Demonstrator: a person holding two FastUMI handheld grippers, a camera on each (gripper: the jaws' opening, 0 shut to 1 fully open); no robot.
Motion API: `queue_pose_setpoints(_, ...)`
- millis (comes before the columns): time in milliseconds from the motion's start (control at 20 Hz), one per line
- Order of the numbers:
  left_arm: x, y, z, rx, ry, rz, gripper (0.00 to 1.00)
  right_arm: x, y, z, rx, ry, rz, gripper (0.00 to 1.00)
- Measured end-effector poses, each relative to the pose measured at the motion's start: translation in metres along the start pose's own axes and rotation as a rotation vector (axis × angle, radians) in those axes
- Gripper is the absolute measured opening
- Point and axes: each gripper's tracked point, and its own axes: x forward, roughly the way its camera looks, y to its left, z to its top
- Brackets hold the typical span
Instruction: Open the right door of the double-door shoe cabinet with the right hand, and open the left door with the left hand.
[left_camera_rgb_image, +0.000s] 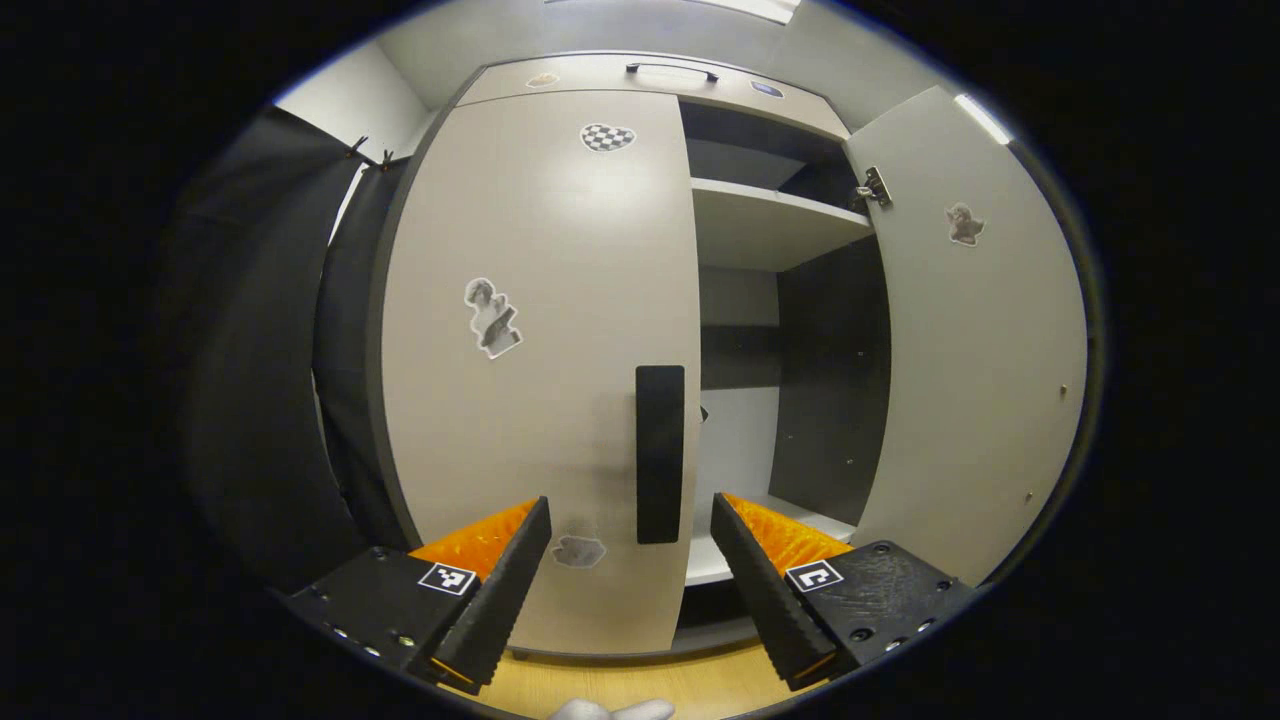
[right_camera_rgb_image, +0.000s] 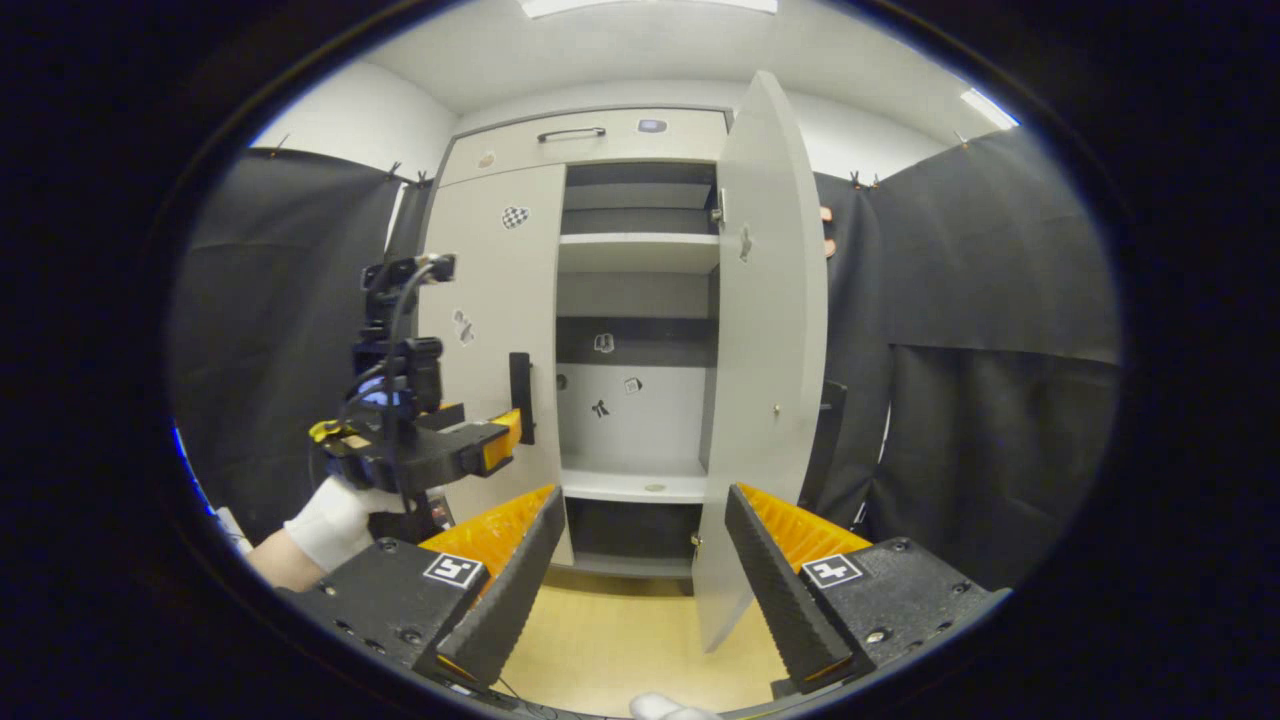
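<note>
Black cloth walls flank the shoe cabinet at frame centre. Right door stands swung open; left door is closed, its black handle between the left gripper fingers, jaws wide. Right gripper at lower centre, jaws wide, holds nothing.

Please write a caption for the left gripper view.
Open left gripper facing the shut left door's handle; right door stands open.

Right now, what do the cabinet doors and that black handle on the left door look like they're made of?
The left door and the open right door look like laminated board, light grey and matte: flat faces, clean thin edges, soft glare. The handle looks like black plastic or coated metal, matte with no shine; which one I can't tell. The left tongs sit open just before it.
</note>
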Motion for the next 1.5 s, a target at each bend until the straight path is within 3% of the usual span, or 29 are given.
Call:
queue_pose_setpoints(350, 0.058, -0.012, -0.009, -0.023, 0.027, 0.015, 0.96, 0.006, -0.007, -0.008, -0.015, 0.031, 0.006, 1.00)
queue_pose_setpoints(450, 0.056, -0.005, -0.008, -0.018, 0.019, 0.055, 0.94, 0.010, -0.013, -0.008, -0.013, 0.037, 0.004, 1.00)
queue_pose_setpoints(500, 0.062, -0.005, -0.009, -0.016, 0.021, 0.063, 0.80, 0.011, -0.015, -0.009, -0.008, 0.038, 0.008, 1.00)
queue_pose_setpoints(550, 0.061, -0.003, -0.008, -0.011, 0.011, 0.073, 0.84, 0.011, -0.017, -0.010, -0.006, 0.038, 0.008, 1.00)
queue_pose_setpoints(650, 0.060, -0.005, -0.006, -0.039, 0.002, 0.060, 0.69, 0.014, -0.019, -0.012, -0.004, 0.046, 0.013, 1.00)
queue_pose_setpoints(700, 0.062, -0.009, -0.009, -0.047, 0.014, 0.038, 0.47, 0.015, -0.018, -0.014, -0.001, 0.051, 0.018, 1.00)
queue_pose_setpoints(800, 0.063, -0.008, -0.008, -0.028, 0.013, 0.051, 0.29, 0.016, -0.017, -0.014, 0.004, 0.054, 0.029, 1.00)
queue_pose_setpoints(1050, 0.061, -0.007, -0.008, -0.019, 0.025, 0.057, 0.05, 0.010, -0.015, -0.009, -0.002, 0.037, 0.042, 1.00)
queue_pose_setpoints(1500, 0.044, -0.009, -0.008, -0.020, 0.036, 0.015, 0.02, -0.006, -0.021, -0.007, 0.001, 0.017, 0.030, 1.00)
